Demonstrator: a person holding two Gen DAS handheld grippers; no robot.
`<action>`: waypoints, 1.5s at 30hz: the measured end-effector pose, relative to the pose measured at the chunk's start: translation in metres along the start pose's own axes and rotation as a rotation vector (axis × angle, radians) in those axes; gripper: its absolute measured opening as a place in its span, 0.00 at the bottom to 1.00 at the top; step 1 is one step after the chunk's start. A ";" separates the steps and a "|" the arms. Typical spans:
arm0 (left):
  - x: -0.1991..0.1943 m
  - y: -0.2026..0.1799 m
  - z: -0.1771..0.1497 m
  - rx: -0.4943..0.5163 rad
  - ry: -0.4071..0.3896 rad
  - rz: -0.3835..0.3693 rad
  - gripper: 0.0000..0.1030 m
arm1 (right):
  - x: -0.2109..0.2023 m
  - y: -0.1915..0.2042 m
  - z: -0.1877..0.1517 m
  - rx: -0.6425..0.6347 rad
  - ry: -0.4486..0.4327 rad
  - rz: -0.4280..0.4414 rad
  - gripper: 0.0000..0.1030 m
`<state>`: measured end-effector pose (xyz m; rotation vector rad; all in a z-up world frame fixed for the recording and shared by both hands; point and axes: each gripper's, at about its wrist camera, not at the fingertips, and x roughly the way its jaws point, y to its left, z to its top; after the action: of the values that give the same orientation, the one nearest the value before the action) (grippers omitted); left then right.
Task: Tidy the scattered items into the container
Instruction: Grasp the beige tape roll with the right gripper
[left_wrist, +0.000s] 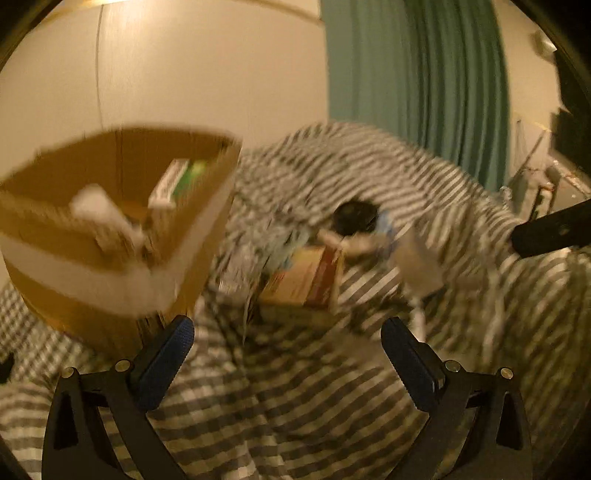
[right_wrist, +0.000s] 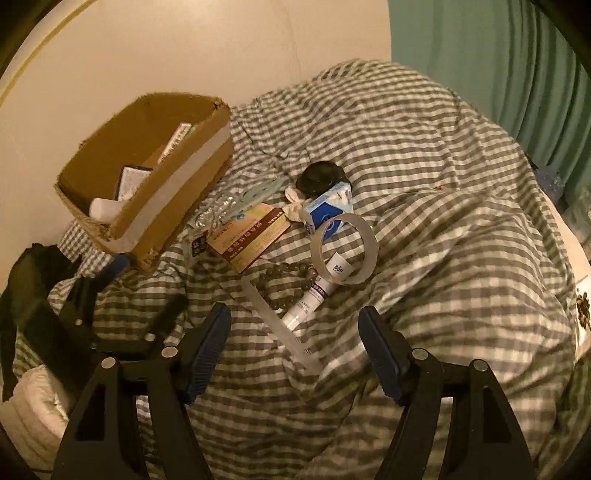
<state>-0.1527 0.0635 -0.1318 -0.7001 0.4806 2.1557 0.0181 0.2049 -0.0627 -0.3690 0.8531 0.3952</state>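
Note:
An open cardboard box (right_wrist: 177, 184) with a white tape band stands on the checked quilt (right_wrist: 424, 184) by the wall. It holds a white tube, a green-and-white carton and a dark card. Right of it lie blister packs (right_wrist: 221, 206), a brown-and-cream flat box (right_wrist: 251, 232), a black round lid (right_wrist: 321, 179), a blue-and-white carton (right_wrist: 328, 210), a clear tape ring (right_wrist: 347, 251), a bead bracelet (right_wrist: 288, 280), a white tube (right_wrist: 317, 295) and a clear ruler (right_wrist: 280, 328). My right gripper (right_wrist: 294, 312) hovers open over the tube's end. The left wrist view is blurred. There my left gripper (left_wrist: 288, 326) is wide open and empty, near the cardboard box (left_wrist: 92, 280) and the flat box (left_wrist: 306, 280).
A cream wall (right_wrist: 184, 55) rises behind the box and a green curtain (right_wrist: 498, 74) hangs at the back right. The quilt bulges in folds to the right. A dark bag (right_wrist: 33, 288) and white bedding (right_wrist: 33, 398) lie at the left edge.

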 end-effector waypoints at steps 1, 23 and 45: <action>0.009 0.002 -0.002 -0.014 0.021 -0.001 1.00 | 0.006 0.000 0.002 -0.002 0.020 -0.005 0.69; 0.083 0.021 -0.014 -0.217 0.034 0.149 1.00 | 0.139 -0.057 0.045 0.104 0.253 -0.078 0.79; 0.052 0.019 -0.018 -0.212 0.098 0.009 0.05 | 0.086 -0.040 0.041 0.093 0.235 -0.161 0.72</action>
<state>-0.1889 0.0723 -0.1767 -0.9255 0.3079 2.2087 0.1148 0.2054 -0.0996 -0.4000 1.0591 0.1638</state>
